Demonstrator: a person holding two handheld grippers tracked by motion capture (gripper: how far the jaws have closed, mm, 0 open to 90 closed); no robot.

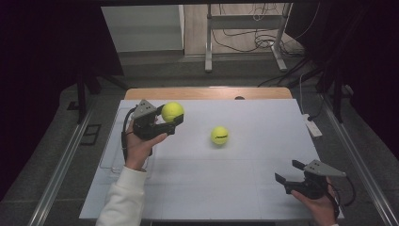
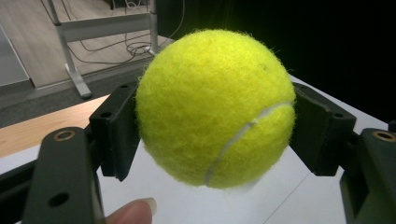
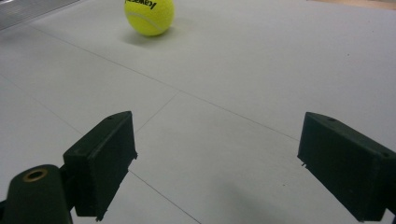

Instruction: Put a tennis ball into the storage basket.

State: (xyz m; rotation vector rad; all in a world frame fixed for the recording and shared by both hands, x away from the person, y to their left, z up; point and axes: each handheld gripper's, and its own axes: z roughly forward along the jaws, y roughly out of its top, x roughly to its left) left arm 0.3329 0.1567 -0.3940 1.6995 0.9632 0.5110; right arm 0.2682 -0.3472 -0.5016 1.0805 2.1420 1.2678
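Left gripper (image 1: 170,118) clamped on a tennis ball (image 1: 172,111), raised above the white table (image 1: 244,188).
Second ball (image 1: 219,135) rests mid-table; right gripper (image 1: 288,175), jaws wide and empty, sits near the table's front-right corner.

The high view looks from above the person's side, forward and down on the white table (image 1: 202,188), and takes in the floor and a metal frame (image 1: 244,28) behind it. The left gripper view sits very near the held tennis ball (image 2: 215,108) and faces the far edge of the table; the same metal frame (image 2: 74,51) appears behind. The right gripper view is low over the table (image 3: 261,70) and looks across it at the second tennis ball (image 3: 149,15), which lies near the table's middle in the high view (image 1: 219,135).
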